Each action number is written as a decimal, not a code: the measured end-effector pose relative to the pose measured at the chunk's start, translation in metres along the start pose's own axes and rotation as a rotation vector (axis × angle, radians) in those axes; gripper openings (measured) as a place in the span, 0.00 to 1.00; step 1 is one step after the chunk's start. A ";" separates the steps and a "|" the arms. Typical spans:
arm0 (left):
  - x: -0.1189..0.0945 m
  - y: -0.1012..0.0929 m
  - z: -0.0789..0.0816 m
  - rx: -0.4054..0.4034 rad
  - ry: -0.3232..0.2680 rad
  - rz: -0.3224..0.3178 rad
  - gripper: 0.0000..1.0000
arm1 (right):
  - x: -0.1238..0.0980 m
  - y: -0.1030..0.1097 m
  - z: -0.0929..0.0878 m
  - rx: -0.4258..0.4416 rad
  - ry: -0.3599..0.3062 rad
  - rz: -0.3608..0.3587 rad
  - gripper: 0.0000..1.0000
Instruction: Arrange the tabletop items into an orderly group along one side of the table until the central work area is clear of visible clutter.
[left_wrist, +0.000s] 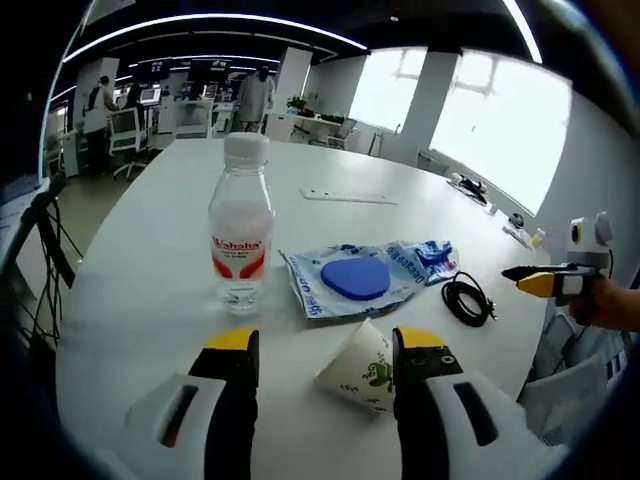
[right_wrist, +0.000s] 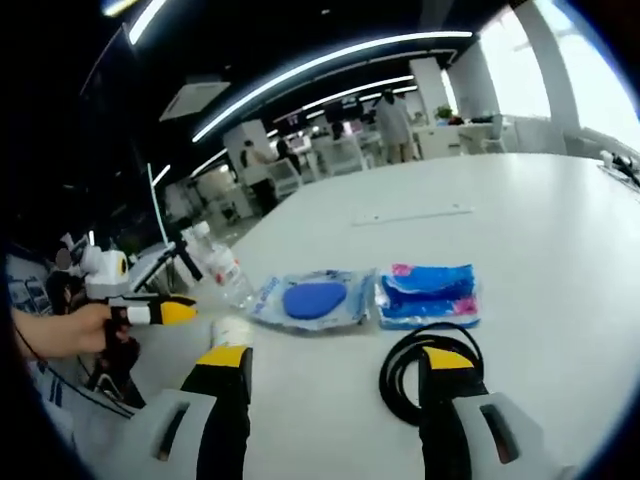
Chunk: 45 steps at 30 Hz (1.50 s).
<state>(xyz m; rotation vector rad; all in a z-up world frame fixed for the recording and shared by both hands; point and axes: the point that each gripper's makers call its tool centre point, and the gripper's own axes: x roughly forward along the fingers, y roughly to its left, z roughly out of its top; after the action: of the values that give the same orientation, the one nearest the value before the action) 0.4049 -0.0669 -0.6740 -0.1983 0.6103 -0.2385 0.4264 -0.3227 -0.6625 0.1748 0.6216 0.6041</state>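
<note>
Right now we hold our left gripper open around a tipped paper cup on the white table, beside a water bottle. Our right gripper stands open over a coiled black cable, near the blue packets.

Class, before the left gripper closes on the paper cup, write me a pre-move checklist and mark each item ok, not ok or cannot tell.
1. Left gripper open wide enough for the paper cup: ok, jaws stand apart on either side of it.
2. Cup upright: not ok, it lies on its side.
3. Cup empty: cannot tell, its mouth faces away.
4. Water bottle clear of the grasp: ok, it stands upright beyond the left jaw, cap on.
5. Right gripper out of the way: ok, it is over the coiled black cable, jaws open.
6. Blue packet clear of the cup: cannot tell, their edges look very close.
</note>
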 end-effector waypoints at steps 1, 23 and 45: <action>0.000 0.001 0.000 0.000 -0.002 0.000 0.53 | -0.001 0.000 -0.001 0.002 -0.001 -0.002 0.69; -0.020 0.012 0.021 0.026 -0.041 0.028 0.53 | -0.035 0.013 -0.019 -0.121 -0.001 -0.026 0.68; -0.015 0.025 0.072 0.099 -0.108 0.067 0.57 | -0.053 0.013 -0.045 -0.239 0.016 -0.070 0.73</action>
<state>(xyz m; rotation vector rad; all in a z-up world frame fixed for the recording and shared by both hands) 0.4398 -0.0311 -0.6143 -0.0940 0.4958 -0.1911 0.3588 -0.3439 -0.6684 -0.0751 0.5641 0.6072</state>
